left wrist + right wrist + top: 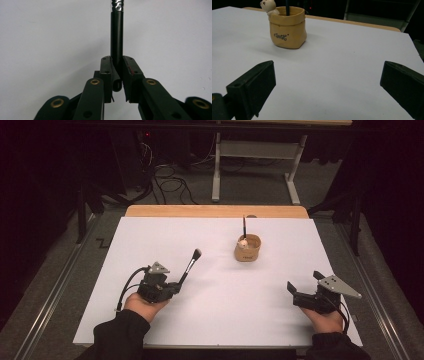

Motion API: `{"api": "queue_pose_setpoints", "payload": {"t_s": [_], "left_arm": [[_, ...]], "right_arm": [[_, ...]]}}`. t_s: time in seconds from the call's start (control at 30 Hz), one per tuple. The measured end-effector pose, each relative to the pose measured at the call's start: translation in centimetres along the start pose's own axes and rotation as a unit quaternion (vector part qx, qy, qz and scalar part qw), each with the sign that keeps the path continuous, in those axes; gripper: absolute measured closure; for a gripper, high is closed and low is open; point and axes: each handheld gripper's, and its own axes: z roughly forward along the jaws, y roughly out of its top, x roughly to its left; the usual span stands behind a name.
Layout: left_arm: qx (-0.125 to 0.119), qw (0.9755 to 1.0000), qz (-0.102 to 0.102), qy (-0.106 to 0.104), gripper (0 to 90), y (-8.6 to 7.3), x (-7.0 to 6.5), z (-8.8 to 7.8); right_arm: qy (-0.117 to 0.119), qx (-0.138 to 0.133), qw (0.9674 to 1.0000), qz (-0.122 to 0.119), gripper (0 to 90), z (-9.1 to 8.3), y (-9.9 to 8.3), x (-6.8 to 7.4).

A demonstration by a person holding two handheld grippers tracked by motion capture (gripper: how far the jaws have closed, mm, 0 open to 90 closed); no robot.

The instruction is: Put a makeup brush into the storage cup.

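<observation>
Left tongs [175,287] clamp our makeup brush [190,264] by its handle, near-left.
Pickup done; we judge drop into far holder [248,248] remains. Right tongs [294,292] gape empty, near-right on surface [225,295].

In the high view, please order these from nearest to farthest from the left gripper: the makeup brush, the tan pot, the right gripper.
1. makeup brush: clamped in the left gripper.
2. tan pot: up and right, mid-table.
3. right gripper: far right, near edge.

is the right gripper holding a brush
No, the right gripper stands wide open over bare white table, nothing between its jaws.
</observation>
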Motion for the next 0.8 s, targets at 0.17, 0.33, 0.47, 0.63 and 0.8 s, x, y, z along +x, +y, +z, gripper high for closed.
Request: {"api": "queue_pose_setpoints", "payload": {"t_s": [0.17, 0.33, 0.47, 0.63, 0.8], "left_arm": [[-0.039, 0.9991, -0.015, -0.010, 79.7, -0.8, 0.4, -0.1], [-0.067, 0.9976, -0.012, -0.013, 79.7, -1.5, 0.6, 0.0], [-0.088, 0.9957, -0.015, -0.023, 79.7, -2.1, 1.0, -0.1], [-0.115, 0.9929, -0.011, -0.030, 79.7, -2.3, 1.2, -0.5], [-0.153, 0.9874, -0.002, -0.041, 79.6, -2.7, 1.3, -0.7]], "right_arm": [[0.000, 0.002, 1.0000, -0.001, 0.6, 0.0, 0.0, 0.1], [0.001, -0.001, 1.0000, -0.002, 0.6, 0.0, 0.0, 0.2], [0.003, -0.001, 1.0000, -0.005, 0.6, 0.0, 0.0, 0.3], [0.005, -0.002, 1.0000, -0.005, 0.6, 0.1, 0.1, 0.5], [0.010, -0.004, 0.9998, -0.015, 0.6, 0.2, 0.3, 1.1]]}}
